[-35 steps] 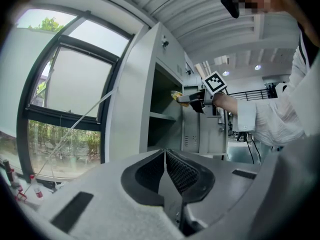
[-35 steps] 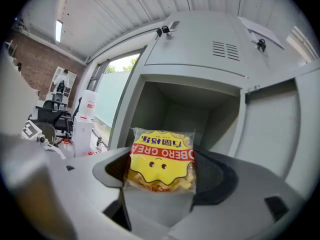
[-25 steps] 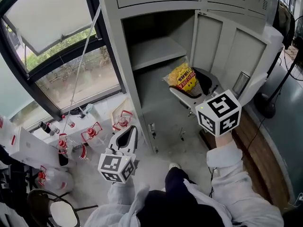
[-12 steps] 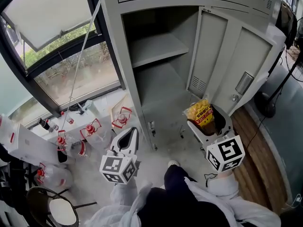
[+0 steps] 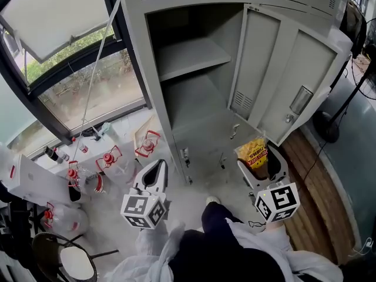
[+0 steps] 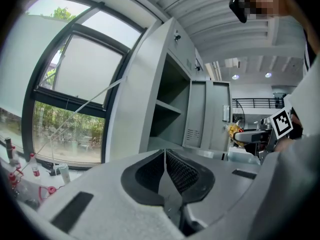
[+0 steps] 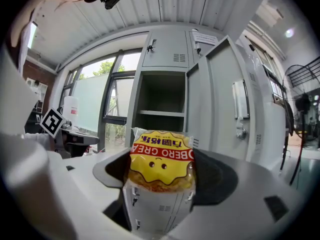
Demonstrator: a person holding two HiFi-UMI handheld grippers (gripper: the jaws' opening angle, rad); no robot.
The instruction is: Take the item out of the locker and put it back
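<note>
Nearest the viewer, the left hand-held gripper (image 5: 155, 170) hangs low over the floor (image 5: 205, 175). Its own view shows the left hand-held gripper (image 6: 165, 166) clenched, the ribbed pads meeting with nothing between them. To its right, the right hand-held gripper (image 5: 258, 162) grasps a yellow snack bag (image 5: 254, 152). In the right gripper view the bag (image 7: 162, 159) stands upright between the two jaws, with its red band and printed face turned toward the camera. The bag is outside the grey locker (image 5: 194, 57), low in front of the bottom edge of the open locker door (image 5: 282, 69). One shelf (image 5: 191, 56) crosses the open compartment. To the left, red-capped bottles (image 5: 108, 160) lie on the floor below a dark-framed window (image 5: 88, 87).
</note>
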